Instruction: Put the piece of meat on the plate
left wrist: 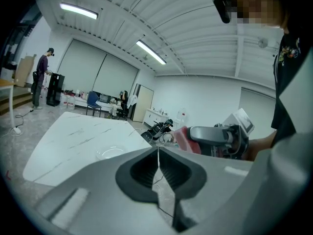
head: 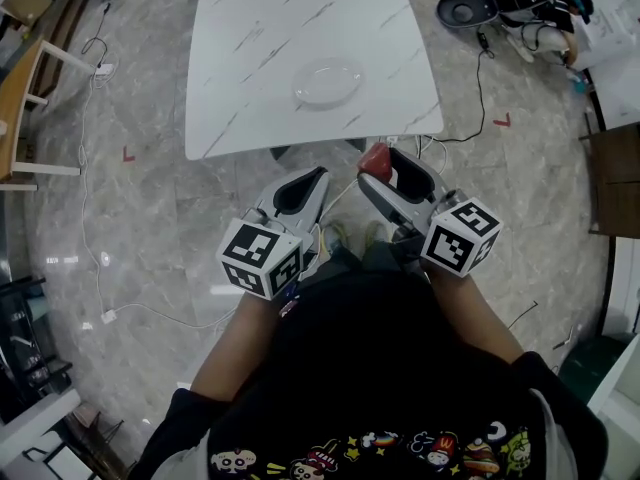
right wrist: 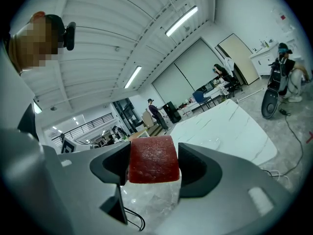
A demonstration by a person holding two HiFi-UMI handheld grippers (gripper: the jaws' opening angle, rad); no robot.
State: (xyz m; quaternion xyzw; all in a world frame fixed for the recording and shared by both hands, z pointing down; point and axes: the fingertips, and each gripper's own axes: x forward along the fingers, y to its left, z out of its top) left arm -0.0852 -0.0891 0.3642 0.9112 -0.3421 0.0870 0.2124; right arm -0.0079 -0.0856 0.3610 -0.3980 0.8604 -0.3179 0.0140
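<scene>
So right now the right gripper [head: 388, 171] has the piece of meat [head: 374, 158] pinched between its fingers [right wrist: 200, 168]. It's a red slab, squeezed from both sides, with its top poking up above the pads. It's held in the air just off the near edge of the surface [head: 250, 38], over the floor and close to the person's body. The grip sits square on the flat sides, which I'd guess is so the meat doesn't twist or slip on the way over.

The plate [head: 328, 83] is clear glass, sitting empty around the middle of the white marble-look surface, well apart from the meat. So the placing isn't done yet; I'd call this the carry stage.

The left gripper [head: 312, 180] hangs just beside the right one, fingers pressed together with nothing between them. It looks parked out of the way, since one gripper is enough for this job.

Next move as I see it: reach forward over the edge, get the meat above the plate, lower it, then let go. A see-through plate is easy to misjudge, so that's the bit to watch.
</scene>
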